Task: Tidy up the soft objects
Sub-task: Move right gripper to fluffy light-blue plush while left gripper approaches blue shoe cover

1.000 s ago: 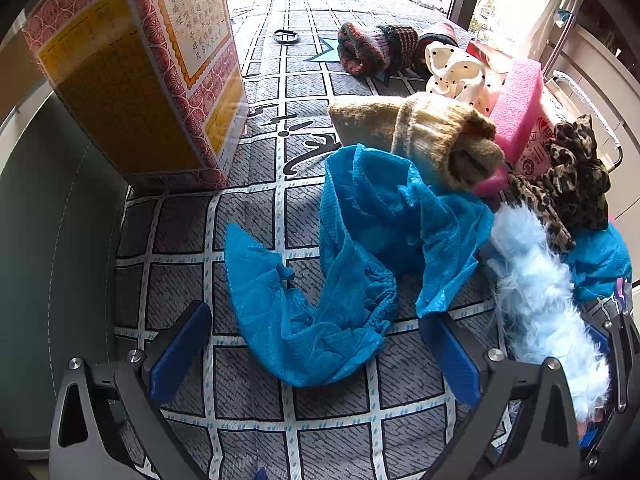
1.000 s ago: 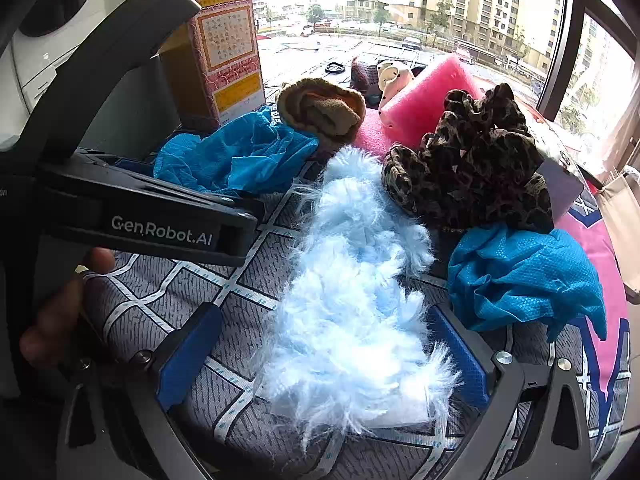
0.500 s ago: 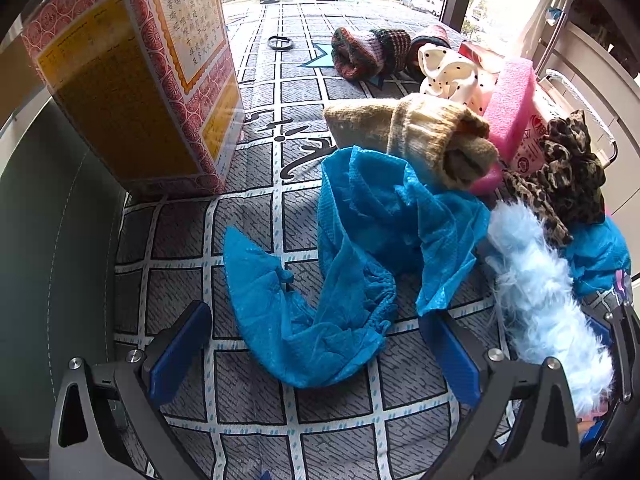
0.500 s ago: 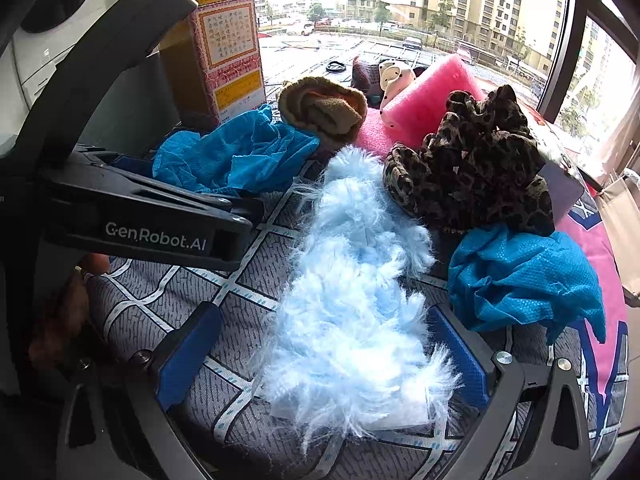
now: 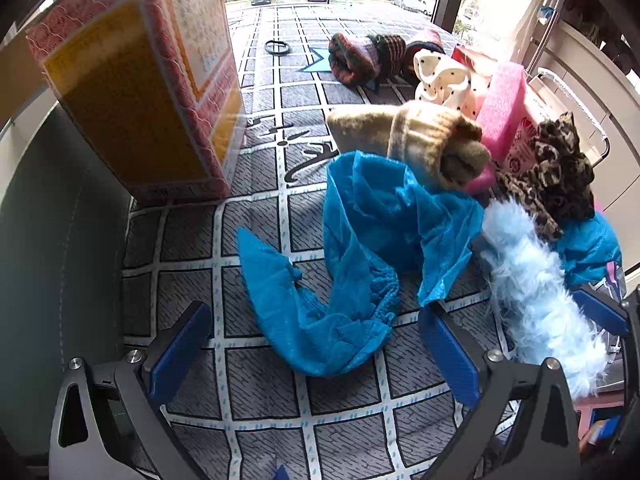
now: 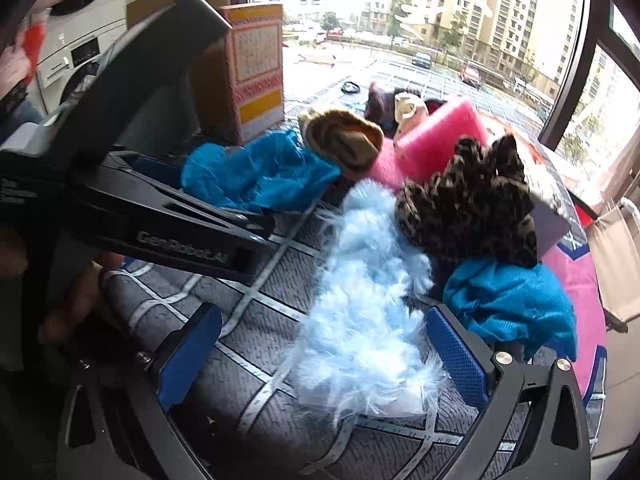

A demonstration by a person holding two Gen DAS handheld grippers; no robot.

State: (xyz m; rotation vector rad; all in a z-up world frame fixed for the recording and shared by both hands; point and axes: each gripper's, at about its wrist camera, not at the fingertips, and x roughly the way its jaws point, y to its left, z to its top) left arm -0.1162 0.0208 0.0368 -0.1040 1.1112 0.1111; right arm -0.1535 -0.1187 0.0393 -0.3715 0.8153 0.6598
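Blue crumpled cloth [image 5: 360,264] lay on the tabletop [image 5: 264,392], a grey grid-patterned mat surface, just ahead of the left claw [image 5: 316,356]. Left claw was spread wide, empty, fingers [image 5: 180,352] hovering either side of the cloth's near end; contact with the cloth could not be told.

Right claw [image 6: 324,356] also spread wide, nothing pinched. Pale blue fluffy piece [image 6: 368,312] lay lengthwise between its fingers [image 6: 456,356], near end reaching in between the pads. No squeeze visible.

Layout as seen from the left wrist camera:
- Red-and-yellow box [image 5: 136,84] stood upright toward the left edge of the tabletop, well apart from the pile.
- Tan knit hat [image 5: 416,140] lay on its side, resting on the far end of the blue cloth.
- Pink foam block [image 5: 504,108] stood just beside the hat, toward the right edge.
- Leopard-print fabric [image 5: 556,172] was bunched at the right edge, touching the far end of the fluffy piece.
- Second blue cloth [image 6: 512,304] sat crumpled below the leopard fabric, just beside the right claw's right finger.
- White polka-dot item [image 5: 444,80] and dark striped knit pieces [image 5: 360,58] sat toward the far edge, behind the hat.
- Small black ring [image 5: 277,47] lay alone near the far edge.

From the right wrist camera, the left gripper's black body [image 6: 152,224] crossed the left side of view, with a person's hand [image 6: 76,300] partly visible below it.
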